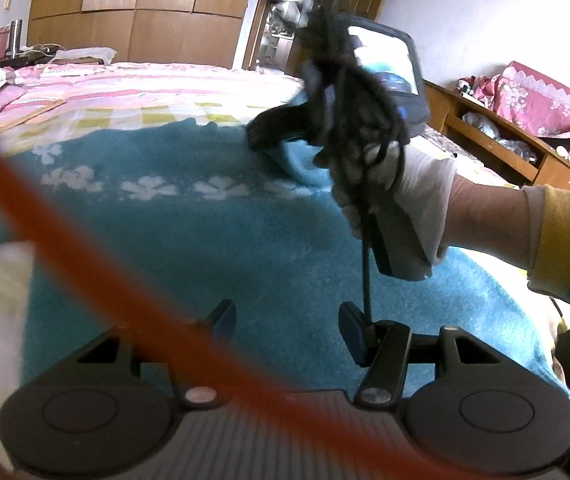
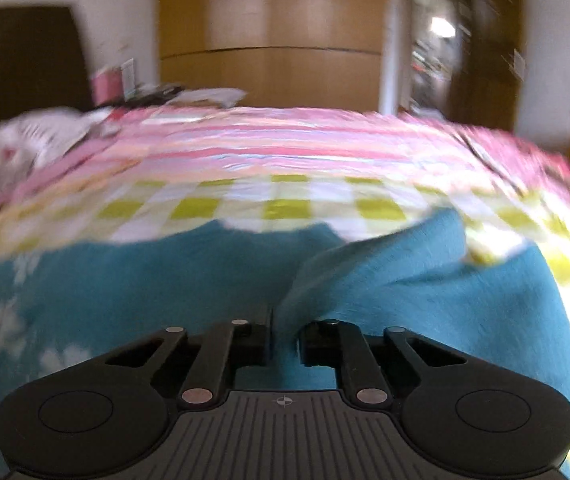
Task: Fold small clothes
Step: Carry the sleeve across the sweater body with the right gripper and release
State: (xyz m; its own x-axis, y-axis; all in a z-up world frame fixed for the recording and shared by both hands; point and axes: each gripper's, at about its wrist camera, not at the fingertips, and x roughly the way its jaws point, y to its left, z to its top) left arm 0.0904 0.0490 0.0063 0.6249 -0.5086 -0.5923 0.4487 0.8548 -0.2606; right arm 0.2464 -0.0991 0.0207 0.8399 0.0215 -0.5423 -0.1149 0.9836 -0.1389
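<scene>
Right wrist view: the right tool (image 2: 285, 344) pinches a raised fold of the teal garment (image 2: 405, 280) on the bed (image 2: 285, 152), the left tool (image 1: 285, 328) gapes empty, folding barely begun.

Your left gripper (image 1: 287, 322) hangs over the towel (image 1: 205, 240), which lies on the bed (image 1: 165, 92). At two o'clock from it your right hand (image 1: 401, 192) carries the right gripper (image 1: 259, 132), fingertips on the towel's far edge. In the right wrist view, a raised fold of towel (image 2: 385, 280) sits between that gripper's (image 2: 285, 344) fingers. The wardrobe (image 1: 137, 12) stands at twelve o'clock behind the bed, the shelf (image 1: 505, 136) at three.
</scene>
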